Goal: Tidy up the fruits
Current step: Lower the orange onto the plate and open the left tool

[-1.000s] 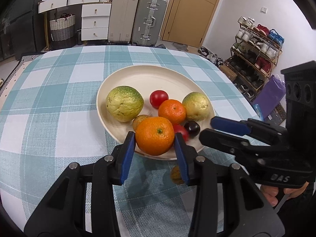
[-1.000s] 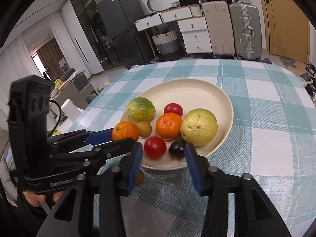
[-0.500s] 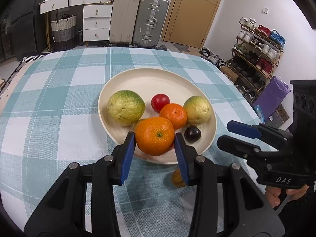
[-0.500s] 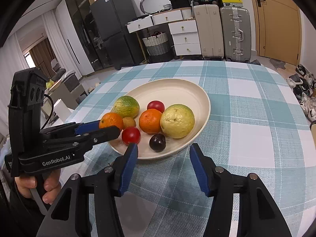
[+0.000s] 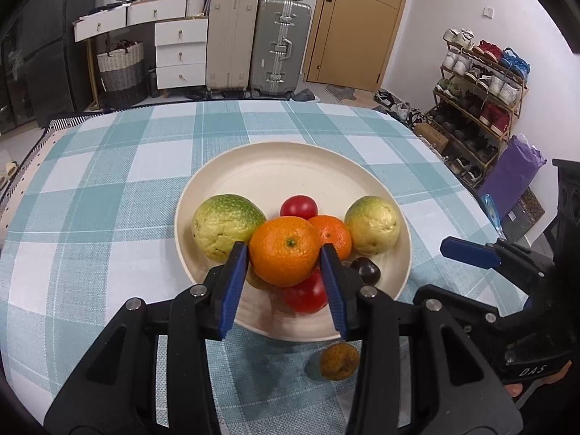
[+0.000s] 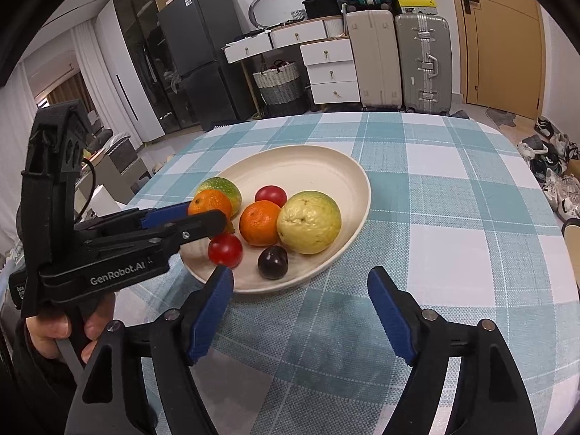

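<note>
My left gripper (image 5: 284, 275) is shut on an orange (image 5: 284, 252) and holds it above the near part of the cream plate (image 5: 290, 166). The plate holds two green-yellow guavas (image 5: 226, 226) (image 5: 372, 225), a second orange (image 5: 331, 233), two red tomatoes (image 5: 299, 207) (image 5: 306, 293) and a dark plum (image 5: 365, 270). A small brown fruit (image 5: 339, 361) lies on the cloth just in front of the plate. My right gripper (image 6: 301, 311) is open and empty, low over the cloth in front of the plate (image 6: 326, 163). The held orange (image 6: 209, 203) shows there too.
The round table has a teal-and-white checked cloth (image 5: 108, 181). Its right edge falls off toward a shoe rack (image 5: 478, 83). Suitcases (image 5: 279, 45) and white drawers (image 5: 179, 54) stand behind the table. The right gripper (image 5: 471, 253) sits at the plate's right side.
My left gripper carried the orange forward, over the plate's near fruits. My right gripper drew back from the plate and opened wider.
</note>
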The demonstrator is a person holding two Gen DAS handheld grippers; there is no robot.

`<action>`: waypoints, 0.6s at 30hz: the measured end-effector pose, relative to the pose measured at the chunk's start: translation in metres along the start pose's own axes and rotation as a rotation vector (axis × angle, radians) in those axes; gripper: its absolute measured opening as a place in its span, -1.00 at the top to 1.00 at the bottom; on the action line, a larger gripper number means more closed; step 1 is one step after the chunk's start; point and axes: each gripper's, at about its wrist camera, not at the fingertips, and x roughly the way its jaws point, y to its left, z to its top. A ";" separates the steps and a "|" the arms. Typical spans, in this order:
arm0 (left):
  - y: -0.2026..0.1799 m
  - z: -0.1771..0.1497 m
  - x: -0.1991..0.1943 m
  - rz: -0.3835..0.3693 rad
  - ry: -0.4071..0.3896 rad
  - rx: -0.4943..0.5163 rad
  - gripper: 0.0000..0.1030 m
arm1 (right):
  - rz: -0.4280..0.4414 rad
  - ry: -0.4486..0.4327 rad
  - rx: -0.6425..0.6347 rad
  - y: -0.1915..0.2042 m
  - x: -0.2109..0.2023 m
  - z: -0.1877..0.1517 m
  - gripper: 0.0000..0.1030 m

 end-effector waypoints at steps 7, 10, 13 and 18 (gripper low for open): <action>0.006 -0.001 -0.025 0.019 -0.052 -0.013 -0.65 | -0.009 -0.007 0.002 0.000 -0.006 -0.003 -0.65; 0.011 -0.005 -0.035 0.041 -0.052 -0.019 -0.88 | -0.016 -0.010 0.001 0.001 -0.009 -0.005 -0.74; 0.014 -0.012 -0.047 0.045 -0.070 -0.023 -0.98 | -0.032 0.002 0.009 0.001 -0.011 -0.008 -0.96; 0.017 -0.024 -0.061 0.047 -0.063 -0.035 -0.98 | -0.046 -0.003 0.005 0.003 -0.017 -0.013 -1.00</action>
